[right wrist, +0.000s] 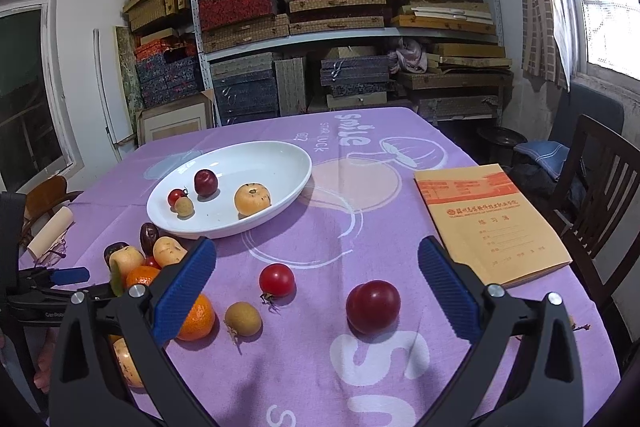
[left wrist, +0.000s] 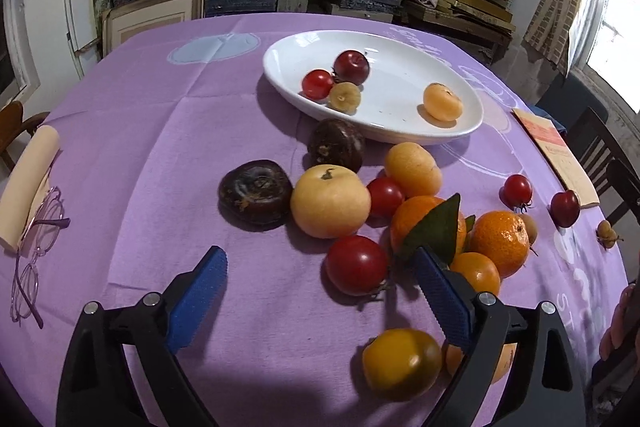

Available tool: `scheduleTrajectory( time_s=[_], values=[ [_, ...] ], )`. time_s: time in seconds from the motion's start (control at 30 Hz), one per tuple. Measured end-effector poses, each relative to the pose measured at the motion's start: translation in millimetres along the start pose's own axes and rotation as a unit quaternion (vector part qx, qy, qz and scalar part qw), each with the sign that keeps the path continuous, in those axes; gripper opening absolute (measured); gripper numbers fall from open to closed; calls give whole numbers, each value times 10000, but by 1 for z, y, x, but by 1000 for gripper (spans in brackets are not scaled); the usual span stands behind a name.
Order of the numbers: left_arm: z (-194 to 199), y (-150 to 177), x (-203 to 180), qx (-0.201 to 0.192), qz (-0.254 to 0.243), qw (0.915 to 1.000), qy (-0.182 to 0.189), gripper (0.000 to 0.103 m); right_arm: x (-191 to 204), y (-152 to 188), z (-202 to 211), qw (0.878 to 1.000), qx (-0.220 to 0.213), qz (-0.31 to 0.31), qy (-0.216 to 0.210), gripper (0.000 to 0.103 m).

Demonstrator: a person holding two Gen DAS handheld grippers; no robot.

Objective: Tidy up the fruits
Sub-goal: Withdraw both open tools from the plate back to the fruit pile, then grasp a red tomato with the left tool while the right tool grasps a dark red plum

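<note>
fruit is mostly still loose on the purple tablecloth (right wrist: 360,187), with only four pieces sitting in the white dish (right wrist: 280,151) up at centre-left of the right wrist view. right gripper (right wrist: 320,287) is spread wide and empty, and low in the middle of that frame the dark red plum (right wrist: 373,307) sits between its fingers, so i'd guess that's the next pick. to do it well, centre the plum between the blue pads (right wrist: 184,287) before closing, since it's round and will probably squirt sideways if only one pad touches first. squeeze gently, it looks soft. the small red tomato (right wrist: 277,279) and brownish little fruit (right wrist: 243,319) are off to its left, apart from it, so nothing should get bumped. left gripper (left wrist: 320,287) is also wide with nothing in it, hovering over the crowded pile in the middle of its frame, big red tomato (left wrist: 356,265) closest to its gap. drop stuff in the bare right half of the dish so it doesn't knock the others.
</note>
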State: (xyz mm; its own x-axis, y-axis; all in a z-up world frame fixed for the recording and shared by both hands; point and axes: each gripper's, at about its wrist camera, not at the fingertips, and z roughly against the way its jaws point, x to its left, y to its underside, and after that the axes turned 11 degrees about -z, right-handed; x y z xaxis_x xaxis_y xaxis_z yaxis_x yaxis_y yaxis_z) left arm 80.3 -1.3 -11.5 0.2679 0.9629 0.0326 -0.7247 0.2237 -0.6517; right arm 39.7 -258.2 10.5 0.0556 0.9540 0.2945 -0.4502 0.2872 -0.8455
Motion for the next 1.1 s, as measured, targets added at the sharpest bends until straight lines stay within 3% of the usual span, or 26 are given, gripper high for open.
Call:
scheduleTrajectory(
  time_s=[0.07, 0.13, 0.2, 0.27, 0.43, 0.5, 0.87, 1.1],
  values=[
    [-7, -2, -8, 87, -182, 9998, -13, 94, -1, 0, 0, 10000, -3, -30, -6, 99],
    [-13, -1, -11, 191, -209, 9996, 63, 87, -1, 0, 0, 10000, -14, -54, -19, 99],
    [-14, 0, -10, 184, -215, 9996, 70, 70, -3, 0, 1, 10000, -19, -80, -40, 99],
    [-14, 0, -7, 188, -145, 9996, 157, 61, -3, 0, 0, 9999, 4, -86, -54, 99],
    [-14, 1, -1, 112, 2, 9998, 151, 56, -2, 1, 0, 10000, 16, -71, -51, 99],
    [-13, 1, -3, 105, -43, 9997, 199, 47, -2, 1, 0, 9999, 30, -85, -52, 99],
    [-7, 7, -9, 30, -157, 9996, 241, 32, -2, 0, -1, 9999, 45, -86, -66, 99],
    [-1, 8, 3, -112, 40, 9998, 147, 32, -1, 1, -2, 10000, 39, -20, -72, 99]
  ],
)
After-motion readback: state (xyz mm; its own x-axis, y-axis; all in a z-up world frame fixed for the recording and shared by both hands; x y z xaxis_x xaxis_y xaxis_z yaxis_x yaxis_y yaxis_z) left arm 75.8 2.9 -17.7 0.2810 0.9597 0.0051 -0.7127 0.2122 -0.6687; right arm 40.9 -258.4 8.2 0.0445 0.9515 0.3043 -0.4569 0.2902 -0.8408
